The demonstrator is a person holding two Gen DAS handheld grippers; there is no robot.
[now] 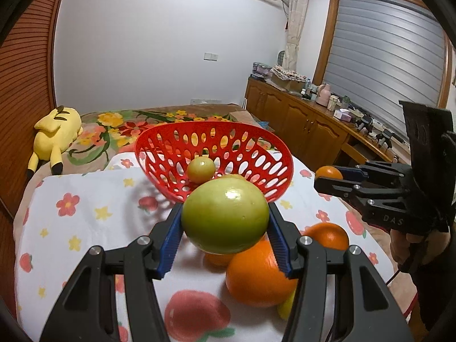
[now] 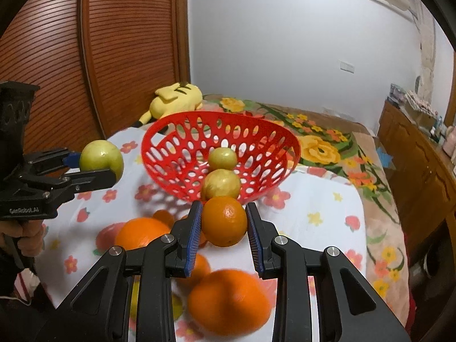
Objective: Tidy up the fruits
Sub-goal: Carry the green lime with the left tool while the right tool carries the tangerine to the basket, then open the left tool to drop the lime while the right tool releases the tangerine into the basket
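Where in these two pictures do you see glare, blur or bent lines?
Left wrist view: a bright glare spot on the green apple; the wardrobe bows from the fisheye lens. Right wrist view: the nearest orange on the table is blurred; the basket casts a dotted shadow.

Two black grippers, the left gripper (image 1: 225,228) and the right gripper (image 2: 223,225), each with one fruit between its pads: one large green apple (image 1: 225,215), one small orange (image 2: 224,221). One red basket (image 2: 171,145) with two yellow-green fruits (image 2: 222,158) inside. At least three more oranges (image 2: 228,302) on the one floral cloth (image 2: 313,199). One yellow plush toy (image 1: 55,132)
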